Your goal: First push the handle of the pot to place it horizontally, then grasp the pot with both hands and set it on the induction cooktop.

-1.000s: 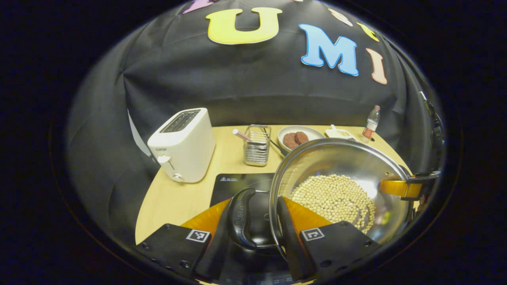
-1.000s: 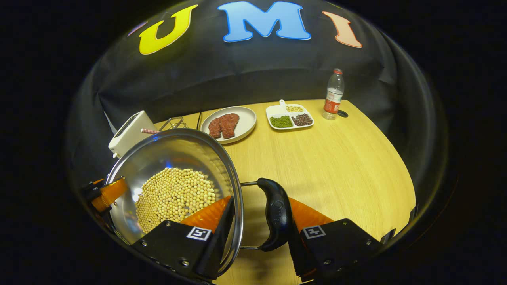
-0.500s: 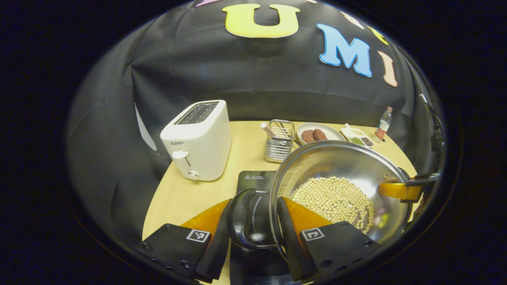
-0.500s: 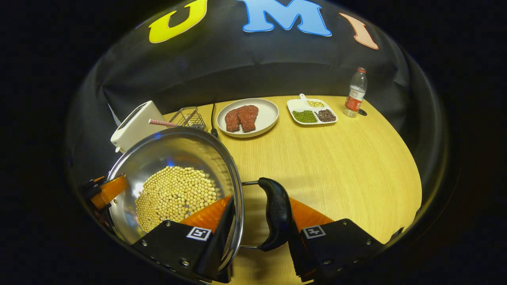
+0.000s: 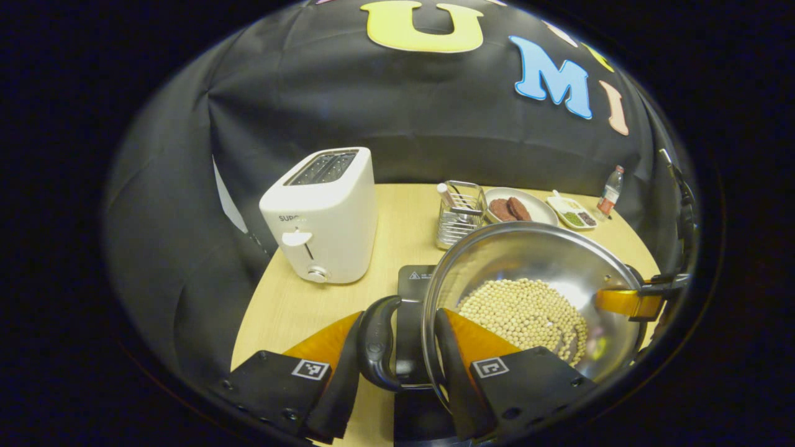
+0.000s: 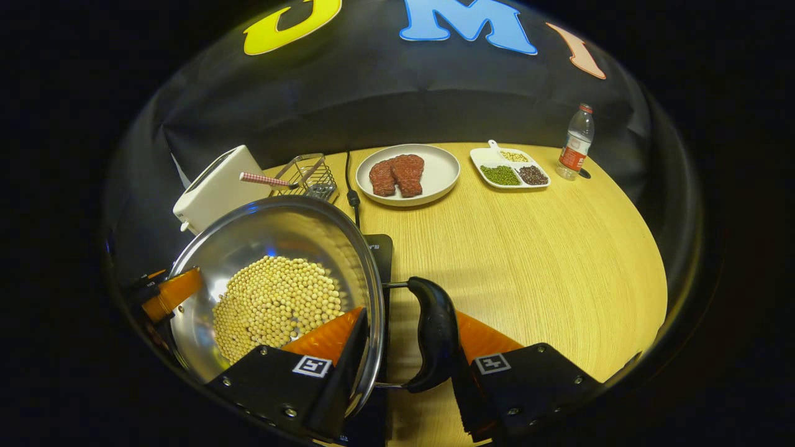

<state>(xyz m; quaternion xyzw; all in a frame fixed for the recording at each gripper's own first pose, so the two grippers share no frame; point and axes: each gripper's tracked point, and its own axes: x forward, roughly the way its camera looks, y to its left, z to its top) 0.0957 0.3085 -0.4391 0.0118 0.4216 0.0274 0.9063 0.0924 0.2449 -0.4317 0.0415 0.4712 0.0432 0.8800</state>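
Note:
A steel pot (image 5: 534, 261) with soybeans (image 5: 528, 313) in it hangs between my two grippers, held level above the table. My left gripper (image 5: 399, 329) is shut on its black loop handle (image 5: 374, 344), one finger outside the handle and one inside the rim. In the right gripper view, the right gripper (image 6: 407, 323) clamps the opposite black handle (image 6: 435, 335) and the pot (image 6: 279, 236) wall the same way. The black induction cooktop (image 5: 413, 282) lies under the pot, and its corner (image 6: 380, 251) peeks out past the rim.
A white toaster (image 5: 323, 214) stands at the table's left, close to the cooktop. Behind the pot are a wire rack (image 5: 459, 214) and a plate of meat patties (image 6: 407, 174). Farther right sit a divided dish (image 6: 510, 169) and a bottle (image 6: 576, 141). A black cable (image 6: 353, 192) runs back from the cooktop.
Both grippers have carried the pot leftward toward the toaster. The cooktop now lies beneath the pot and its corner has come into the right gripper view.

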